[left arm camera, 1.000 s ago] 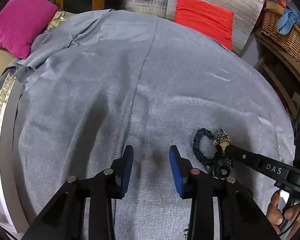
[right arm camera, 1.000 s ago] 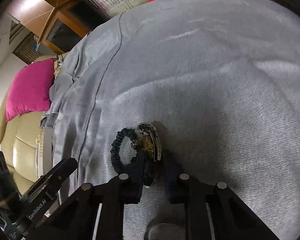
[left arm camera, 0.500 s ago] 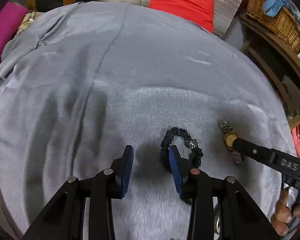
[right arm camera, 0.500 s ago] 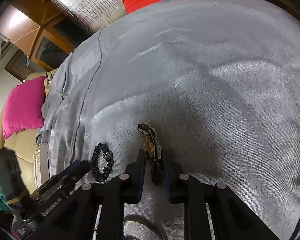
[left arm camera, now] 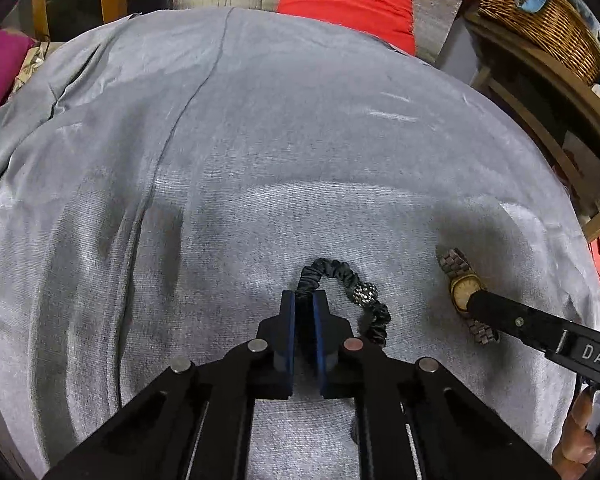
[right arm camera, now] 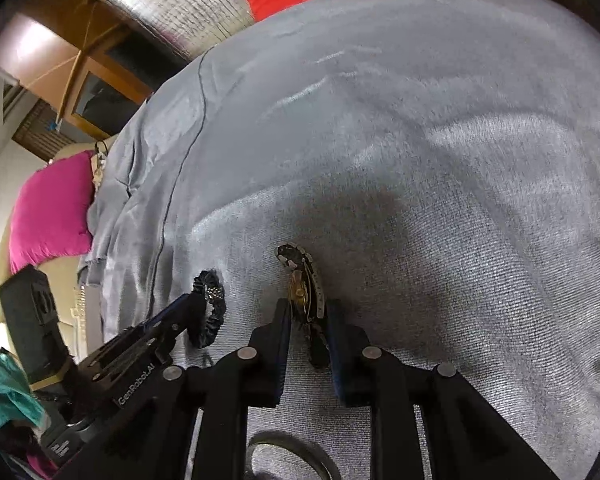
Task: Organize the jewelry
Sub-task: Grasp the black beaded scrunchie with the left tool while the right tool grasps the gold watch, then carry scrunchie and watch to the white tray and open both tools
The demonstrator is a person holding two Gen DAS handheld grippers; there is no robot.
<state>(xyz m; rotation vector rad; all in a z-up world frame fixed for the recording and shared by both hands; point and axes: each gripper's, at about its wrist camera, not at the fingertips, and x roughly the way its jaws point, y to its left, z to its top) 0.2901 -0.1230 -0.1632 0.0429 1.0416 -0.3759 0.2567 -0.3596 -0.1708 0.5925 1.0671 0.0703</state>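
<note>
Over grey cloth (left arm camera: 260, 140), left gripper (left arm camera: 304, 300) angled down

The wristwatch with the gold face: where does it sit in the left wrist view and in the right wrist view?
Left wrist view: the wristwatch lies at right of centre on the grey cloth, under the right gripper's tip.
Right wrist view: the wristwatch is at lower centre, pinched between the right gripper pads.
Shared landmark: the black scrunchie bracelet, directly left of the watch in both views, held by the left gripper.
</note>
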